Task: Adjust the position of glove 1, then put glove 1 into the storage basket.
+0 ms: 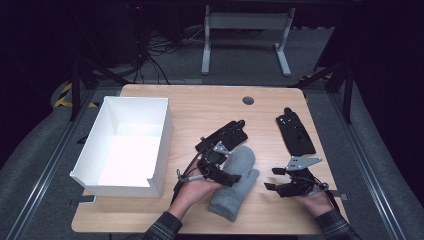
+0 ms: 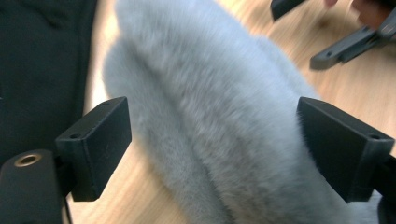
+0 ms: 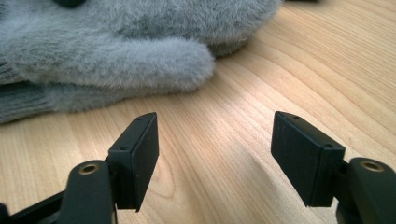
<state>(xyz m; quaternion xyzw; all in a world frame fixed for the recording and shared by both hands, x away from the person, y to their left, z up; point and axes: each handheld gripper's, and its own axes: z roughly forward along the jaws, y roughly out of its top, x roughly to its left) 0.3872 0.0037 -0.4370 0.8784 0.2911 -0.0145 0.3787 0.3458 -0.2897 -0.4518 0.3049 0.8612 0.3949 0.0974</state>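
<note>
Bare desk (image 1: 210,107) is lying open along the far edge; white box (image 1: 127,145) is blocking the left edge, black gloves (image 1: 295,132) are crowding the right.

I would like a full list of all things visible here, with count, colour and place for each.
mitten: one pair stacked, grey, fluffy, front middle of table
glove: one, black, flat, right side of table
second glove: one, black, behind the mitten
box: one, white, open top, left side of table
table: one, light wood
left gripper: one, black, jaws open on either side of the mitten
right gripper: one, black, jaws open over bare wood
</note>
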